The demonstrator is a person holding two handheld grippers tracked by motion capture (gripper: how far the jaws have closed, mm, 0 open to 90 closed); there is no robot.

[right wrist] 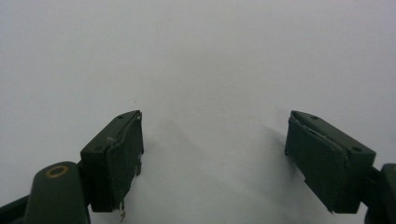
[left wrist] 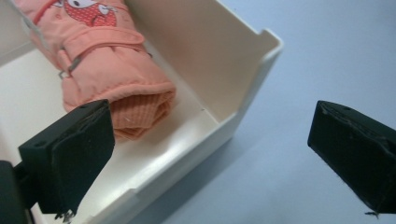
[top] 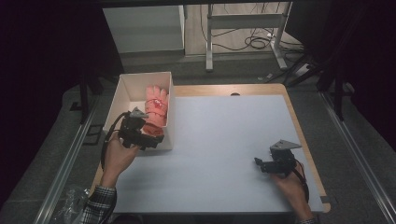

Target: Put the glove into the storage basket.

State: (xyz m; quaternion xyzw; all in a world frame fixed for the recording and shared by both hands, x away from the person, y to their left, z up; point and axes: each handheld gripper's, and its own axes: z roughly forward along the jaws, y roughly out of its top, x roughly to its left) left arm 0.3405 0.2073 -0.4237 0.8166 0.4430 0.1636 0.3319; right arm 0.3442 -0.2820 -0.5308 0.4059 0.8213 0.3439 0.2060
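High view shows the left gripper [top: 156, 140] hovering at the near end of a white box [top: 122, 88] that sits at the far left of the table [top: 224, 140]. Its jaws are spread wide and hold nothing; in the left gripper view one jaw hangs over the box's inside, the other over the bare table just outside the box wall, with the near wall between them. One pink glove [left wrist: 100, 65] lies inside the box along its right wall, its knitted cuff toward the gripper, close to the inner jaw but apart from it. The right gripper [top: 259, 164] rests low at the near right of the table, jaws likewise wide and empty over bare surface. Counted: one box, one glove, two grippers. A pale blue-grey mat covers the wooden table; beyond it are a dark floor, metal desk legs and loose cables.
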